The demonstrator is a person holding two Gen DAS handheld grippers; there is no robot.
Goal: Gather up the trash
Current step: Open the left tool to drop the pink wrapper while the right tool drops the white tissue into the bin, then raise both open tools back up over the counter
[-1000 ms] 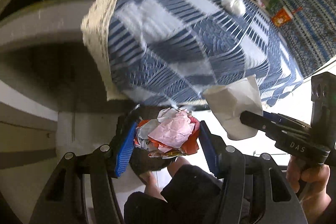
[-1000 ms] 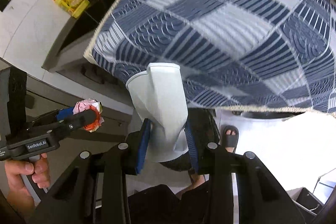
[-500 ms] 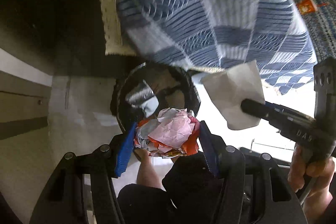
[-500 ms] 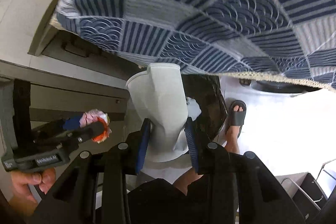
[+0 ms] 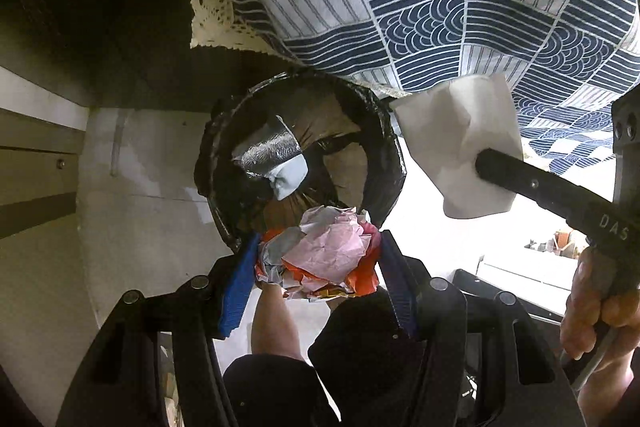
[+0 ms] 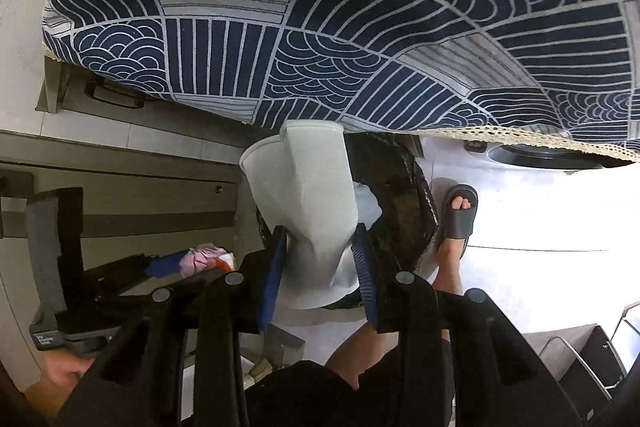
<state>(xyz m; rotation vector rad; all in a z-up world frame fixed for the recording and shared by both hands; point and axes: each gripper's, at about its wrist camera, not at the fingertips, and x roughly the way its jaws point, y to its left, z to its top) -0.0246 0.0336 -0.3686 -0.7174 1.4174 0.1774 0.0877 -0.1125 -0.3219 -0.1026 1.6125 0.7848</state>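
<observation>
Both fisheye views bend hard at the rims, with black corners. I see the glossy white tiled floor (image 5: pixel 432 227) blown out to glare on my right, while the space under the blue-and-white patterned tablecloth (image 6: pixel 320 27) falls into deep shadow. Focus is sharp, without motion blur.

A home: a patterned tablecloth (image 6: pixel 320 27), a lined waste bin (image 5: pixel 384 147), tiled floor (image 6: pixel 520 211), a slippered foot (image 6: pixel 458 215).

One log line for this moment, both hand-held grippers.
left hand-held gripper: shut on crumpled wrappers | right hand-held gripper: shut on white paper cup | both above black-lined bin | nothing released
</observation>
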